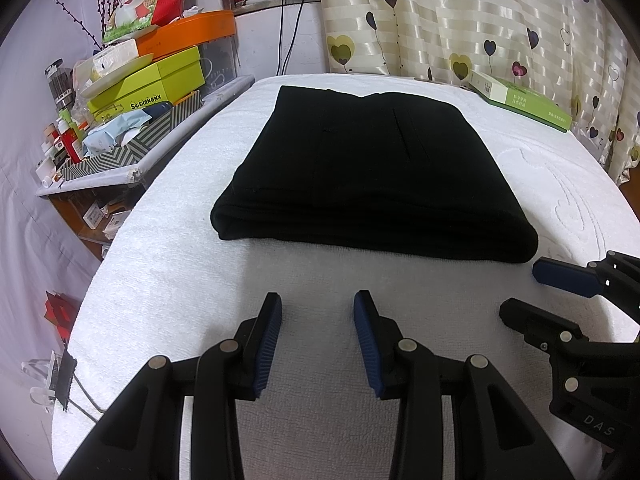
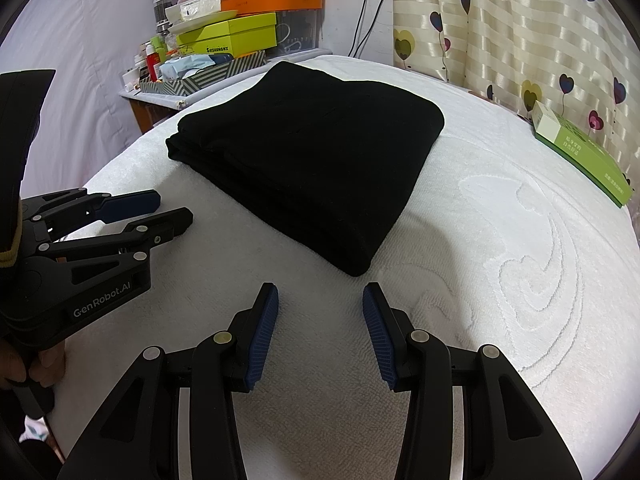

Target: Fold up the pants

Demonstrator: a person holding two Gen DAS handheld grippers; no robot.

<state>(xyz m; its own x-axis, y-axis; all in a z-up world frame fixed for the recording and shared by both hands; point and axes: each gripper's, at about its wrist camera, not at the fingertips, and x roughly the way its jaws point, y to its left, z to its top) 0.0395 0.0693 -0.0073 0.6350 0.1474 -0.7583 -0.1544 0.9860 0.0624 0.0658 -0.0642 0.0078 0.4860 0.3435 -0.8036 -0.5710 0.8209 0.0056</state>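
Observation:
The black pants [image 1: 372,176] lie folded into a thick rectangle on a white towel-covered surface [image 1: 180,272], a back pocket slit showing on top. In the right wrist view the same pants [image 2: 312,156] lie ahead and slightly left. My left gripper [image 1: 318,300] is open and empty, a short way in front of the folded edge. My right gripper [image 2: 320,292] is open too, holding nothing, just short of the pants' near corner. Each gripper shows in the other's view: the right gripper [image 1: 520,288] at right, the left gripper [image 2: 172,206] at left, held by a hand.
A green and white box [image 1: 524,100] lies at the far right of the surface, by a heart-patterned curtain [image 1: 480,20]. A side table at left holds a yellow-green box [image 1: 148,84], an orange box, bottles and packets. Cables hang on the back wall.

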